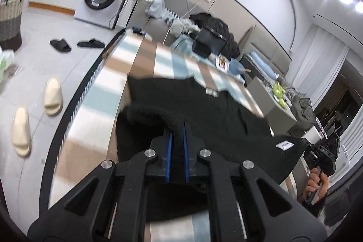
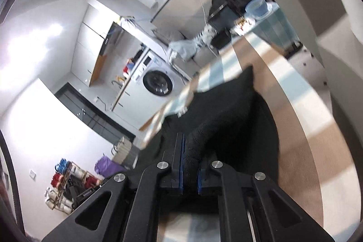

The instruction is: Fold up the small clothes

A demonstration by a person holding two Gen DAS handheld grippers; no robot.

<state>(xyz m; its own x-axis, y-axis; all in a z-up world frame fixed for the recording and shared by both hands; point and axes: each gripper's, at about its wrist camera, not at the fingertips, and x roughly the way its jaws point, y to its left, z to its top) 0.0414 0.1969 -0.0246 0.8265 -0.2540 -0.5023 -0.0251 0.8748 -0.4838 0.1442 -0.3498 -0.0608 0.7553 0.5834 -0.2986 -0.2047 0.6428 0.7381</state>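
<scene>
Beneath both my grippers runs the table (image 1: 145, 60), covered in a brown, white and pale-blue checked cloth. The black knitted garment (image 1: 192, 103) lies spread on it ahead of the left gripper (image 1: 177, 128), whose blue pads are clamped on a raised fold of the near edge. My right gripper (image 2: 190, 151) is likewise closed on a bunched ridge of the same knit, which drapes away ahead of it. A small white label (image 1: 285, 145) sits on the fabric to the right of the left gripper.
</scene>
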